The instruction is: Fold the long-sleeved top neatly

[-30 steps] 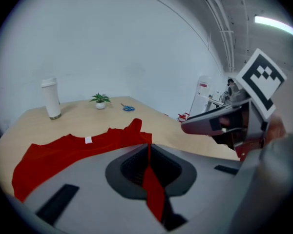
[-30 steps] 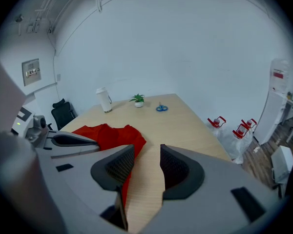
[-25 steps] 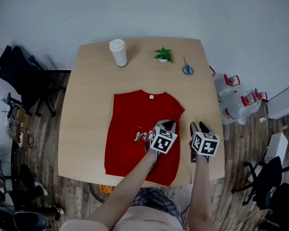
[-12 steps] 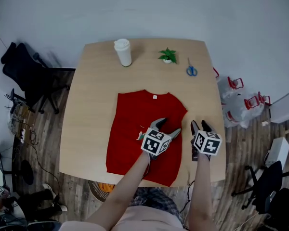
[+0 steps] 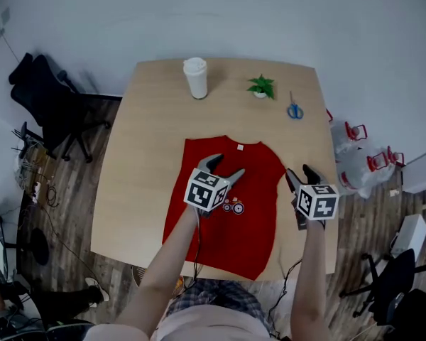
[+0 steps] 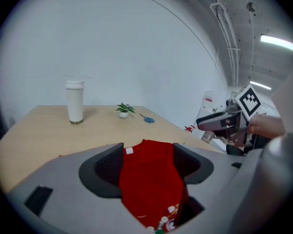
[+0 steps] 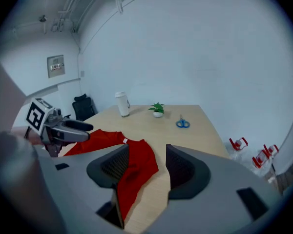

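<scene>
A red long-sleeved top (image 5: 231, 212) lies flat on the wooden table (image 5: 138, 169), its sleeves folded in and its collar pointing away from me. My left gripper (image 5: 224, 168) hovers over the top's upper middle. Its jaws are opening and nothing is pinched between them; in the left gripper view the top (image 6: 149, 179) lies on the table below the gripper (image 6: 146, 164). My right gripper (image 5: 302, 176) hangs over the top's right edge (image 7: 136, 162), jaws opening too, gripping nothing (image 7: 143, 167).
At the table's far side stand a white cup (image 5: 196, 77) and a small potted plant (image 5: 260, 87), with blue scissors (image 5: 295, 110) lying beside them. A black office chair (image 5: 46, 109) stands left of the table. Bags (image 5: 362, 163) lie on the floor at right.
The left gripper went from shut low on the top's right part to open, and moved left and up toward the collar. The right gripper rose a little and widened.
</scene>
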Tool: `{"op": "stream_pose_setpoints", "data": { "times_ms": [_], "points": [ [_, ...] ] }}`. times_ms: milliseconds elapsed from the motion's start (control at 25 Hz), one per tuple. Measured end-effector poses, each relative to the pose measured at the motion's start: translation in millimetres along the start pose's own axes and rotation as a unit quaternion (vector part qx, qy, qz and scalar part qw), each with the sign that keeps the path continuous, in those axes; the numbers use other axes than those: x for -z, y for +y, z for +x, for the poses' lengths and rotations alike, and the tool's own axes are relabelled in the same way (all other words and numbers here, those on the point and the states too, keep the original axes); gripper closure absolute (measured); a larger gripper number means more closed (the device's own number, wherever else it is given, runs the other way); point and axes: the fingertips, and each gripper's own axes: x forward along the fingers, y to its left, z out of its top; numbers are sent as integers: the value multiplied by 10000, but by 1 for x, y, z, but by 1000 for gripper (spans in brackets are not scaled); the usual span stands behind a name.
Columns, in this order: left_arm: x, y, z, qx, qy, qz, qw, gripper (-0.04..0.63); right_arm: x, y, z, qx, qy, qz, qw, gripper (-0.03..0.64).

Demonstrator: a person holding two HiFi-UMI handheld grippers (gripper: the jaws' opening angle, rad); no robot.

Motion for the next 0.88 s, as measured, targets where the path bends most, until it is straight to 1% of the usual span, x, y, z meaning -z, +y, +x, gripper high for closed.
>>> {"op": "stream_pose_setpoints", "data": {
  "times_ms": [80, 160, 240, 320, 400, 520, 720, 800, 880],
  "points": [
    [-7, 24, 0, -40, 165, 259, 9995, 286, -11, 8, 13, -237, 164, -372, 9989, 371],
    [-12, 46, 4, 21, 408, 493, 9979, 304, -19, 17, 29, -504, 351, -763, 9952, 371],
    [-14, 64, 12, 162, 672, 683, 9953, 305, -24, 26, 46, -792, 552, -1148, 9887, 371],
    [-12, 80, 21, 308, 972, 972, 9900, 305, -25, 33, 63, -1041, 789, -1534, 9795, 371],
    [-2, 93, 30, 475, 1364, 1269, 9813, 305, -22, 37, 80, -1244, 1044, -1872, 9688, 373],
    [14, 111, 44, 684, 1855, 1554, 9679, 323, -12, 37, 106, -1430, 1408, -2235, 9538, 382],
    [23, 130, 69, 958, 2265, 1990, 9486, 344, 9, 29, 142, -1596, 1960, -2703, 9290, 400],
    [26, 131, 79, 1102, 2441, 2220, 9376, 354, 14, 28, 155, -1670, 2077, -2783, 9228, 407],
    [33, 131, 91, 1212, 2625, 2520, 9235, 367, 20, 29, 165, -1726, 2211, -2874, 9158, 416]
  ]
}}
